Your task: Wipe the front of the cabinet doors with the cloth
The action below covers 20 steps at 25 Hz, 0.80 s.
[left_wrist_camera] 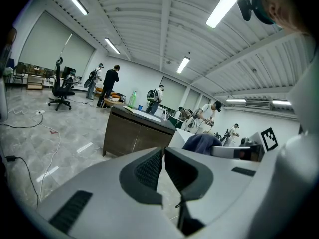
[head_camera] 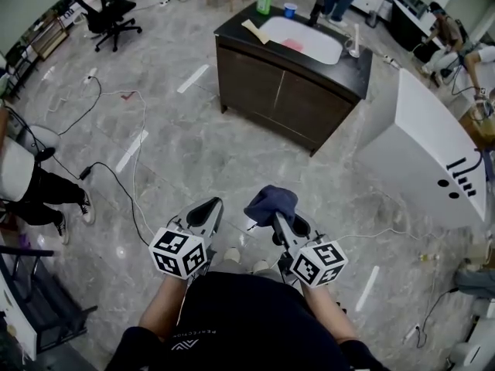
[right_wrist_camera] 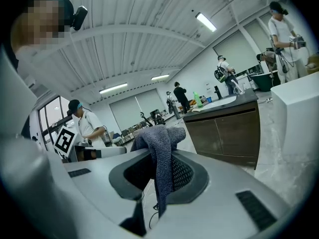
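Closest to us, our right gripper [head_camera: 273, 216] clamps the blue-grey cloth [head_camera: 271, 198]; our left gripper [head_camera: 207, 209] is pinched together on nothing. Well ahead of both stand the cabinet doors [head_camera: 288, 99]. We judge wiping has not begun; next, carry the cloth forward against the door fronts.

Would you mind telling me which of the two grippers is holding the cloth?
The right gripper: its fingers are shut on the dark blue cloth. The left gripper has its fingers together with nothing between them.
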Each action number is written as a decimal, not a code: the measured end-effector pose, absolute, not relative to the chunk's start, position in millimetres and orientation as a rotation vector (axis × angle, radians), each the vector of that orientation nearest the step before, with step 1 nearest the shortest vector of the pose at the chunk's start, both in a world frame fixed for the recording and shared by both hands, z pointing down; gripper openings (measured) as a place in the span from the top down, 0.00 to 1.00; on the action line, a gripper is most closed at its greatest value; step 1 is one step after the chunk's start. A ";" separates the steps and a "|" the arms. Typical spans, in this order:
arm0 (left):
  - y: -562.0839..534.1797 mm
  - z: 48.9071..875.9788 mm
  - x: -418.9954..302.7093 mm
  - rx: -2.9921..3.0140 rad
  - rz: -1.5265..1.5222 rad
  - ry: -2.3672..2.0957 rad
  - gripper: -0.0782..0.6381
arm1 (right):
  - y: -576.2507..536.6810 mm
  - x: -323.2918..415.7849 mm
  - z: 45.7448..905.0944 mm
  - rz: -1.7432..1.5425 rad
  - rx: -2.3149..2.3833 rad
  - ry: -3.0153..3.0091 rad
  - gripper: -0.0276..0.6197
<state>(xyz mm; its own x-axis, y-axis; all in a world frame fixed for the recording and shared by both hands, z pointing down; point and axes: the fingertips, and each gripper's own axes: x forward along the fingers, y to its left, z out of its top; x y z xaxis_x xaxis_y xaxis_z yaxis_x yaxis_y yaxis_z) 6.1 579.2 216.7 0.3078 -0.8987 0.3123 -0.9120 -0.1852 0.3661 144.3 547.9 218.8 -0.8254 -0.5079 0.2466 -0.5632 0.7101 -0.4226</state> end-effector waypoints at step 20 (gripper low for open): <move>533.3 231.6 -57.5 2.105 0.032 -1.564 0.86 | 491.1 80.1 230.0 0.729 0.909 -2.767 0.85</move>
<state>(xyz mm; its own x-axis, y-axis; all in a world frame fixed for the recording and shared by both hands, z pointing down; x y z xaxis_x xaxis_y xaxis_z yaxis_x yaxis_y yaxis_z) -57.5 533.3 231.6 0.3351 -0.8884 0.3138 -0.9005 -0.2040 0.3840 80.1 491.1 230.0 -0.8079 -0.5216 0.2742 -0.5890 0.7003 -0.4034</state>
